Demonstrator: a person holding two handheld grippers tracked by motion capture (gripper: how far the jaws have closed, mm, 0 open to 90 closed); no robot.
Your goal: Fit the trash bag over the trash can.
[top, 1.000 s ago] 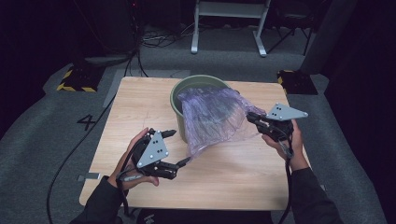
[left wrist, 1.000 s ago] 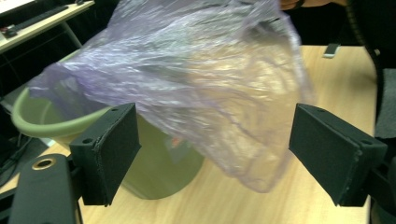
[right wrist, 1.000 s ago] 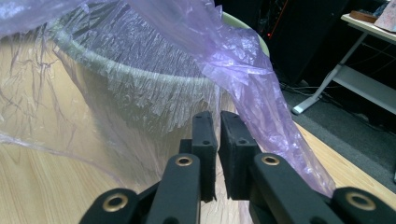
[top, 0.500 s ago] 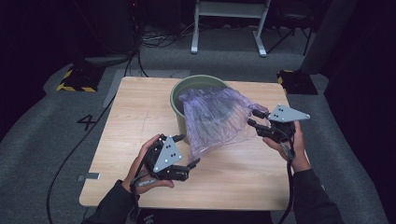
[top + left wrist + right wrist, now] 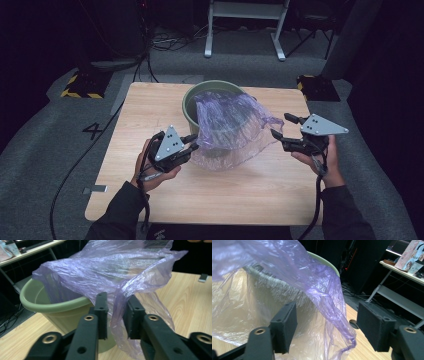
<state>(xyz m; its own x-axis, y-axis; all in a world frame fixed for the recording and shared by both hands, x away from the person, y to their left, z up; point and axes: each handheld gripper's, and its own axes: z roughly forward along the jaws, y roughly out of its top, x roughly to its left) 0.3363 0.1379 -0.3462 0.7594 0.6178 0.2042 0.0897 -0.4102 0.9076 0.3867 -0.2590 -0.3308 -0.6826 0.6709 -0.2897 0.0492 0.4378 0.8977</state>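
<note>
Bag point(image 5: 227, 125) lay draped over the one green bucket point(image 5: 192, 107) near the table's point(image 5: 145, 115) far edge, its loose skirt spilling onto the wood. Since a second earlier, the left gripper point(image 5: 192, 142) had moved in from the bag's trailing corner to its side by the bucket, and its jaws had just been closing, a fold of film between them, nearly pinched. The right gripper point(image 5: 280, 127) had just been opening; its jaws stood spread, the bag's edge hanging loose between them. Counted: one bag, one bucket, two grippers.
</note>
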